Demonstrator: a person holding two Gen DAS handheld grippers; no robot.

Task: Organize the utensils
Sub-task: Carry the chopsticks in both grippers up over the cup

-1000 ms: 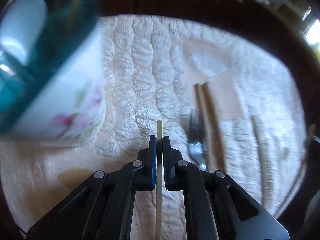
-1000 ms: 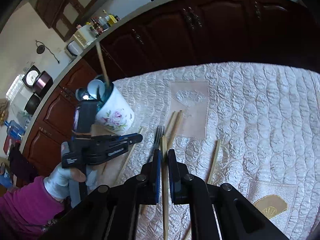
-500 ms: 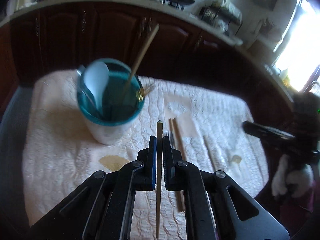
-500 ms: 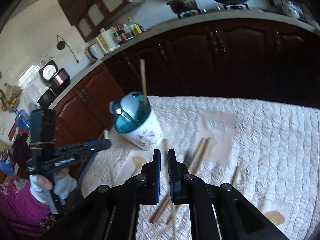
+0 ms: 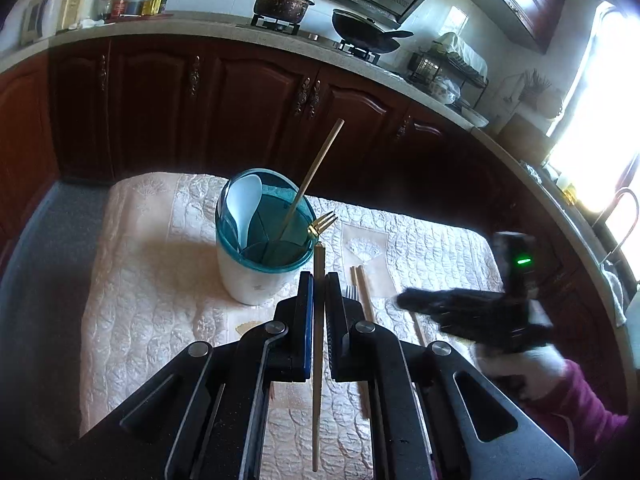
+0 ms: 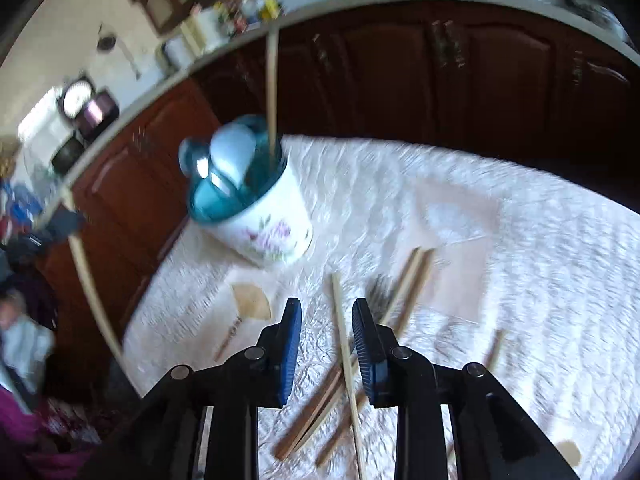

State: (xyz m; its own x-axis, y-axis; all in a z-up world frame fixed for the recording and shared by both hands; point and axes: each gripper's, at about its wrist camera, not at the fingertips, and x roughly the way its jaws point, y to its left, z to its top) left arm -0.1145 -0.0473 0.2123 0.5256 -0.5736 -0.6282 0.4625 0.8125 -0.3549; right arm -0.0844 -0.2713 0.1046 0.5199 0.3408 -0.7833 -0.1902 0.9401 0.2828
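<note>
Left wrist view had the left gripper (image 5: 319, 292) clamped tight on a chopstick (image 5: 317, 360) — held above the quilted cloth (image 5: 140, 280), just beside the teal-rimmed utensil holder (image 5: 260, 272). Right gripper (image 6: 327, 332) stood with fingers spread wide around a pale chopstick (image 6: 346, 356) — touching or not, can't tell. More chopsticks (image 6: 408, 280) lay loose on the cloth.

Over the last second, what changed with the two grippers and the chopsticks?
The right gripper opened and let go of its chopstick, which is now loose between its jaws. The left gripper lifted off the cloth, still clamping its chopstick. The utensil holder keeps its spoon, fork and chopstick.
</note>
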